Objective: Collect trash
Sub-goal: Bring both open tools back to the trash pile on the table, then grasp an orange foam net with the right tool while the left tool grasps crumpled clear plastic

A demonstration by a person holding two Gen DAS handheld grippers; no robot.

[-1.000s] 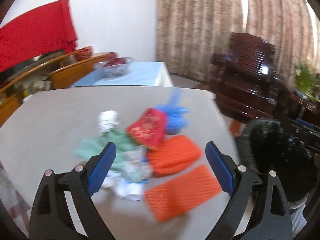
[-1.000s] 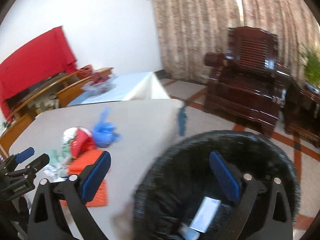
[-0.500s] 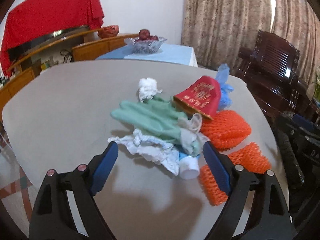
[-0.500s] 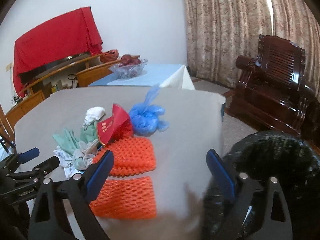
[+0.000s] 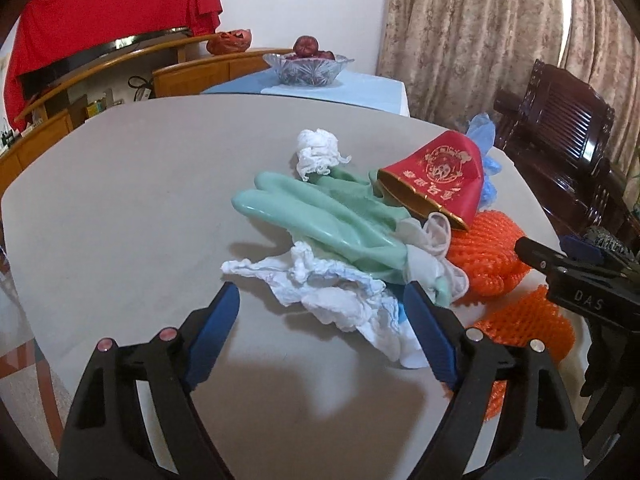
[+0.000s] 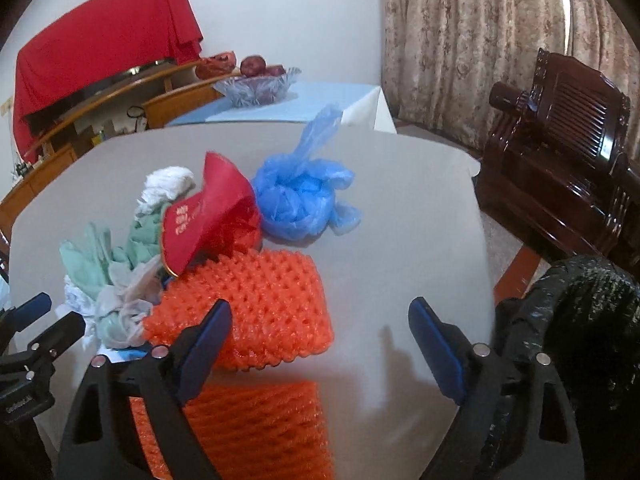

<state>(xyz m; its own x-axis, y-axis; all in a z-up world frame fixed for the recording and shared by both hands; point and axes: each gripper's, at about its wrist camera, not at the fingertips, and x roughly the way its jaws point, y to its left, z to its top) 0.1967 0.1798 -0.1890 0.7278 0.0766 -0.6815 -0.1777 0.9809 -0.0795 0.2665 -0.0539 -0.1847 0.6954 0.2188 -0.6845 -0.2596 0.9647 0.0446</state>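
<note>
A pile of trash lies on the grey table [image 5: 120, 184]: crumpled white tissue [image 5: 340, 296], a green rubber glove [image 5: 320, 220], a red paper cup [image 5: 440, 176], a blue plastic bag [image 6: 300, 196] and two orange foam nets [image 6: 256, 308] [image 6: 256, 428]. My left gripper [image 5: 322, 332] is open and empty, its fingers either side of the white tissue, just short of it. My right gripper [image 6: 320, 344] is open and empty, above the orange nets. The black-lined bin [image 6: 580, 340] stands at the table's right edge.
A glass fruit bowl [image 5: 308, 66] sits on a blue-clothed table behind. A dark wooden armchair [image 6: 560, 140] stands to the right, before the curtains. A wooden sideboard [image 5: 100, 80] with a red cloth above it runs along the left wall.
Both grippers have swung from the bin back over the table and closed in on the trash pile. The left one has come up to the white tissue; both stay open.
</note>
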